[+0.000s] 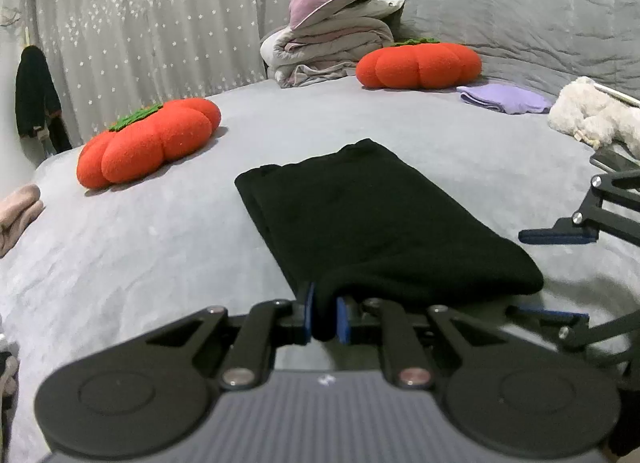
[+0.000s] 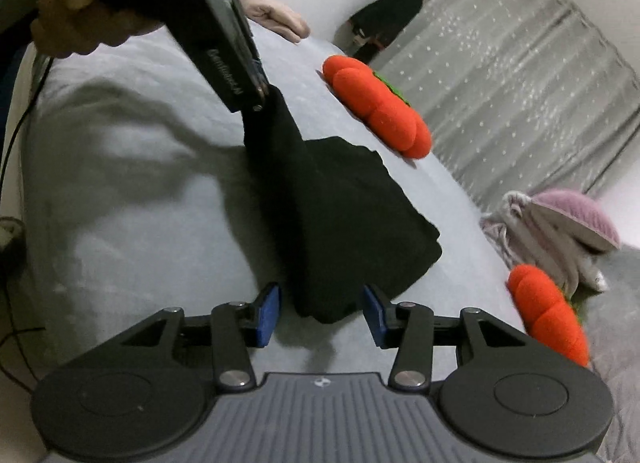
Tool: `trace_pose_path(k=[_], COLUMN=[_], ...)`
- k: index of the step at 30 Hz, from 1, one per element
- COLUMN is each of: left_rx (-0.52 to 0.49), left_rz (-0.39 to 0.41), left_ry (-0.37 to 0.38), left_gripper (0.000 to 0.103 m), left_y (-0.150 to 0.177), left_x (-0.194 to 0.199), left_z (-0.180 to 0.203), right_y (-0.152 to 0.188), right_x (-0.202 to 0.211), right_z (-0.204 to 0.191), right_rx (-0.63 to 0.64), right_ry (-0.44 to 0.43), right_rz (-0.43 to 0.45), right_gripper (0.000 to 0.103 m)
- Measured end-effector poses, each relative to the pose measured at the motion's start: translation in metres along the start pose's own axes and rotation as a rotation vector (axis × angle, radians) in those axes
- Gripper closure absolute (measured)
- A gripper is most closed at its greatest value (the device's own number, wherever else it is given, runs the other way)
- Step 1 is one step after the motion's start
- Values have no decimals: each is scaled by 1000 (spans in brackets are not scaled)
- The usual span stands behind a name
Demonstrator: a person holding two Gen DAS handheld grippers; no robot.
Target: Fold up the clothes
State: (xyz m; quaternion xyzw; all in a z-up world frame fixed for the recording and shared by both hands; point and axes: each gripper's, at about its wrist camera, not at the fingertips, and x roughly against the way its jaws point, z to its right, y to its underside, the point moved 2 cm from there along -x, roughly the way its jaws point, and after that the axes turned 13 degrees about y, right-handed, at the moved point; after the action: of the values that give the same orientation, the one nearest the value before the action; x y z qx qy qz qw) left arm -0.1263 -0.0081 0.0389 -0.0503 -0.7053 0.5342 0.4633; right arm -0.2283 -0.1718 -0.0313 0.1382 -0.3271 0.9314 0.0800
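Garment point(image 1: 360, 215) on bed point(image 1: 140, 263), cushion point(image 1: 148, 143) left, blankets point(image 1: 328, 47) behind

Probably a home bedroom, grey-sheeted bed point(image 1: 160, 231), tomato cushions point(image 1: 148, 141), starry curtain point(image 1: 140, 23), folded bedding point(image 1: 328, 51)

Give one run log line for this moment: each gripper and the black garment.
left gripper: shut on black garment corner | right gripper: open, garment end between, untouched | garment: folded on bed

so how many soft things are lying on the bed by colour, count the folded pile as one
Orange: 2, near tomato cushion and far tomato cushion
Black: 1, folded garment
Purple: 1, folded cloth
White: 1, plush toy
Pink: 1, cloth at the bed edge
Mixed: 1, folded pile with pillow
Total: 7
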Motion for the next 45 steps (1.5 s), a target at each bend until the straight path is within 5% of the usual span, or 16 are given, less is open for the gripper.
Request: trace_pose_path(k=[7,11,13,15,20,29,45], left_rx=[55,86,80,60,-7,-116,-36], left_rz=[5,3,5,9,22,33,-27], left_ry=[23,30,21,10,-9,-9,44], left_gripper=[92,92,92,92,92,96,96], left_y=[-3,-3,-3,-3,0,14,54], left_x=[0,0,1,2,10,35,80], left_z=[-3,-7,-8,-5,7,30,62], right_y=[-1,-1,-2,-3,-8,-8,-1], right_x=[-12,-17,-21,-22,-13,1,58], right_z=[-2,-4,-1,5,40,37,42], right_rx=[43,53,48,15,-168,-159,-246], right_ry=[37,28,41,48,56,28,-77], right_rz=[6,5,-5,-10,16,7,12], right_gripper=[61,76,93,96,98,98,99])
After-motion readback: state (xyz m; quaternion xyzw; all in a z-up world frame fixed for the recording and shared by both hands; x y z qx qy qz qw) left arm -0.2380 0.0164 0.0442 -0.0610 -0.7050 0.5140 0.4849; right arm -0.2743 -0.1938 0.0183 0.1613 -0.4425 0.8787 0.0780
